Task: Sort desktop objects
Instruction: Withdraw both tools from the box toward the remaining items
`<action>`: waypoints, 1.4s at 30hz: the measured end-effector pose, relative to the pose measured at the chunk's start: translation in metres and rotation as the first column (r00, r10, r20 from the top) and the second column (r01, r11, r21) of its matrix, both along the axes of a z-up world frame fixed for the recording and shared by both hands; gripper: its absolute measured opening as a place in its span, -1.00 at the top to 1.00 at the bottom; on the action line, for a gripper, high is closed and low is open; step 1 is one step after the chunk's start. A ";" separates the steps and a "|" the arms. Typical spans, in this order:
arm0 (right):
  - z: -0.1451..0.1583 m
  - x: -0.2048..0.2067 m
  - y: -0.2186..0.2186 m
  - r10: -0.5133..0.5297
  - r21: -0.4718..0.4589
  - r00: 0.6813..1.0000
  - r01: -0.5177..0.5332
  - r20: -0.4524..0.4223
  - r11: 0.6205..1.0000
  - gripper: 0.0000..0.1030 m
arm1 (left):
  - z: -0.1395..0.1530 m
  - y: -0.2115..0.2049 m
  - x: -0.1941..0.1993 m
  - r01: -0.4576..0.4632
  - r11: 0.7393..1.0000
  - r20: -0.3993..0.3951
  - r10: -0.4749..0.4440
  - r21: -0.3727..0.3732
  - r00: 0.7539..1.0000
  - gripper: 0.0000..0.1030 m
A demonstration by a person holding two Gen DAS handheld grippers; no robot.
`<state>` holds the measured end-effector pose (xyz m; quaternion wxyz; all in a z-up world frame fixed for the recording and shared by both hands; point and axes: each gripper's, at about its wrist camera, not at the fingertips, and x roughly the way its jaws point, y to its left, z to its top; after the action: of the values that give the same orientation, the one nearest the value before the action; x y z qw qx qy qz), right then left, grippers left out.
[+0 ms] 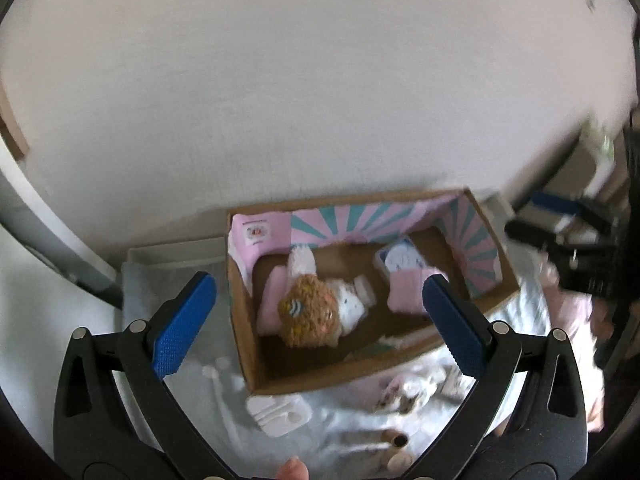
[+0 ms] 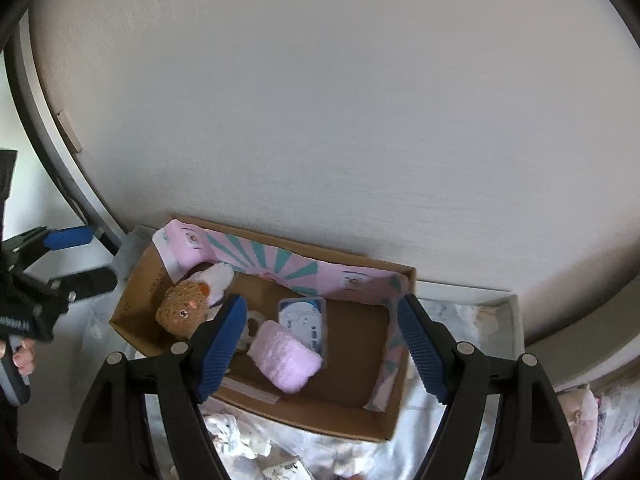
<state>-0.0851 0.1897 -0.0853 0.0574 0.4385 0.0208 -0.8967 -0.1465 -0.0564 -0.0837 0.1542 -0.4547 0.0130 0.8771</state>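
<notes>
Cardboard box (image 2: 256, 394) sits lower centre in both views, against a white wall (image 2: 320, 100), on a pale cloth (image 2: 440, 432). Pink lining with teal rays (image 2: 280, 262) runs along the box's far wall. Inside: brown plush toy (image 2: 182, 312) at the left end in the right wrist view, centre of the box (image 1: 250, 312) in the left wrist view (image 1: 306, 314). Pink fluffy roll (image 2: 286, 356) lies mid-box, touching a blue-white packet (image 2: 304, 320) behind it. In the left wrist view the same roll (image 1: 406, 290) and packet (image 1: 398, 258) are at right of the box, partly behind a blue pad.

Right gripper (image 2: 320, 346) hangs over the box, fingers spread wide, nothing between the pads (image 2: 220, 344). Left gripper (image 1: 320, 320) is also above the box, fingers wide apart, holding nothing; it shows again at the left edge of the right wrist view (image 2: 76, 258), beside the box's left end, clear of it.

Lower frame, left wrist view: white moulded plastic piece (image 1: 278, 414) on the cloth (image 1: 168, 280) just in front of the box, blurred small items (image 1: 408, 394) to its right, too smeared to identify. Dark clutter (image 1: 580, 240) at right edge, blurred.
</notes>
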 end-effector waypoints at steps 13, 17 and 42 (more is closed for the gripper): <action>0.031 0.057 0.019 -0.028 0.017 0.995 0.029 -0.093 0.999 -0.44 | 0.022 -0.013 0.053 -0.079 0.996 -0.092 0.076 -0.034 0.993 -0.99; 0.046 0.080 0.032 -0.053 -0.004 0.982 0.053 -0.179 0.999 -0.44 | 0.030 -0.024 0.072 -0.091 0.996 -0.137 0.090 -0.005 0.987 -0.99; -0.097 0.175 0.042 -0.118 -0.057 0.992 0.115 -0.047 0.992 -0.44 | -0.118 -0.046 0.109 -0.168 0.986 0.047 0.168 -0.015 0.985 -0.99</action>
<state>0.0897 0.2314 -0.1819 0.0162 0.4148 -0.0276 -0.9094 -0.0379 -0.1027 -0.2013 0.0773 -0.4759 -0.0241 0.8757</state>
